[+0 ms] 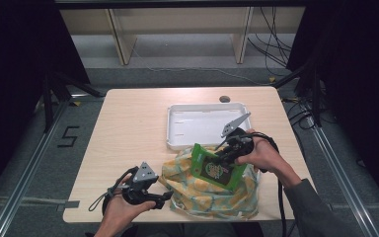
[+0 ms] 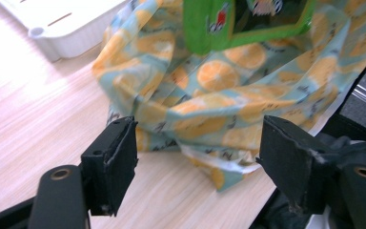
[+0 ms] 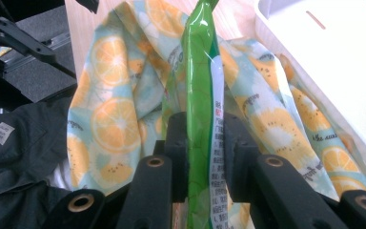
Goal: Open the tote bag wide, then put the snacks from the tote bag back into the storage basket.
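Note:
A soft bag printed with orange slices (image 1: 212, 190) lies crumpled at the table's front edge. My right gripper (image 1: 220, 159) is shut on a flat green snack packet (image 1: 217, 168), held edge-up above the bag (image 3: 119, 114); the packet (image 3: 201, 109) rises between its jaws. My left gripper (image 1: 164, 198) sits at the bag's left side, open, nothing between its jaws. In the left gripper view the bag (image 2: 209, 95) lies just beyond the fingertips (image 2: 116, 157) and the packet (image 2: 238, 19) hangs above it.
A white rectangular tray (image 1: 177, 129) sits behind the bag at the table's middle right; its wall (image 2: 71, 40) and floor (image 3: 343, 52) show in both gripper views. The light wood table (image 1: 128, 133) is bare to the left. Black floor rails flank the table.

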